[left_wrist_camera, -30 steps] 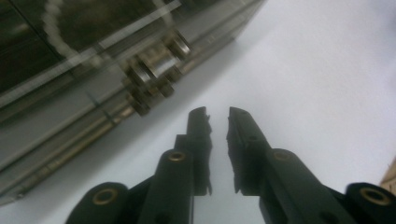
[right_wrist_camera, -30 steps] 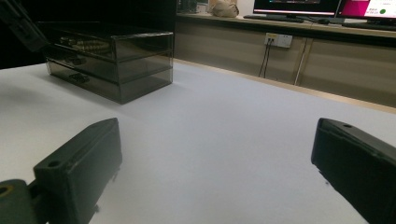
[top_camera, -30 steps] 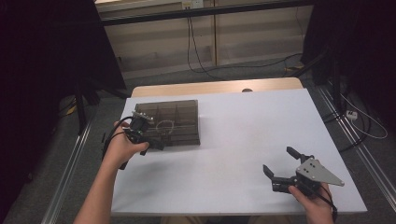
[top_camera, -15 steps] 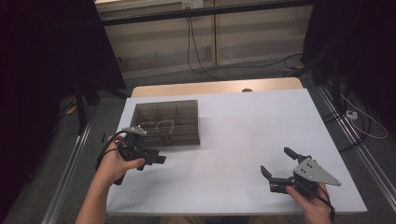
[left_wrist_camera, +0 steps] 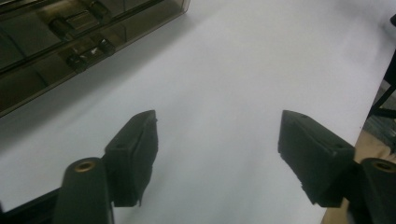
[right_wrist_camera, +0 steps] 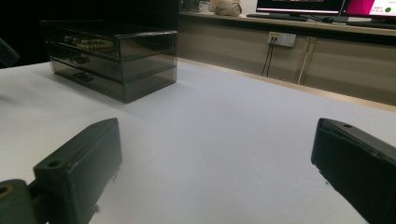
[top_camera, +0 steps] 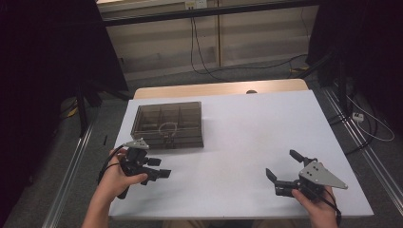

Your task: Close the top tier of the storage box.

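A smoky see-through drawer box (top_camera: 167, 124) stands on the white table (top_camera: 256, 128) at the back left, with a beaded ring (top_camera: 167, 128) inside. My left gripper (top_camera: 163, 168) sits in front of the box near the table's front left corner, apart from it, open and empty. Its own view has the jaws wide over bare table (left_wrist_camera: 224, 70), with the box (left_wrist_camera: 70, 37) at the upper left. My right gripper (top_camera: 281, 165) rests open near the front right. Between its spread jaws the box (right_wrist_camera: 112, 60) stands far off with beads (right_wrist_camera: 88, 43) in its top tray.
A wooden tabletop strip (top_camera: 218, 89) runs behind the white board. Cables (top_camera: 209, 66) trail on the floor beyond, and metal rails (top_camera: 71, 171) flank the table. A low cabinet with a socket (right_wrist_camera: 281, 39) and monitors (right_wrist_camera: 299, 5) stands past the table.
My left gripper has pulled back from the box's front toward the table's near left edge. The right gripper has barely shifted.
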{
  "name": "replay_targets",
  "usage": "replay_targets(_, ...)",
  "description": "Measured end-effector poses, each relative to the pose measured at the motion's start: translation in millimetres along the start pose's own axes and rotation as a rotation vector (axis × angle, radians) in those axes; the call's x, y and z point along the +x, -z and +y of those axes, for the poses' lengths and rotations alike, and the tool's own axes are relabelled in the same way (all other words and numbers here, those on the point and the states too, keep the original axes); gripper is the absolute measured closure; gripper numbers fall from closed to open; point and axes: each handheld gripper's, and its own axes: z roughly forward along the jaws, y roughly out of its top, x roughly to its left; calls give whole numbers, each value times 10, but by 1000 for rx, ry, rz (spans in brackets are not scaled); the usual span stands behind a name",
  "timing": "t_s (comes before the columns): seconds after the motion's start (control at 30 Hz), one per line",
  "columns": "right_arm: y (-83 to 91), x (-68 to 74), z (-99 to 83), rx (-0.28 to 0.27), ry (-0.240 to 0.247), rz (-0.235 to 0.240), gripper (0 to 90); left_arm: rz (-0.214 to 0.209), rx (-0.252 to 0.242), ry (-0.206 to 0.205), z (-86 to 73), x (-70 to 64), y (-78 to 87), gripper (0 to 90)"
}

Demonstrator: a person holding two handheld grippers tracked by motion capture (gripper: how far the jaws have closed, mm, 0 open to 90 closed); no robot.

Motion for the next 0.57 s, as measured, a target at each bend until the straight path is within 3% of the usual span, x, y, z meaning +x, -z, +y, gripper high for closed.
replay_targets(0.43, -9, 3, -8, 0, 3, 3, 13, -3, -29, -3, -114, 22, 5, 222)
replay_targets(0.57, -14, 0, -11, 2, 1, 3, 13, 18, -25, -14, -130, 23, 19, 211)
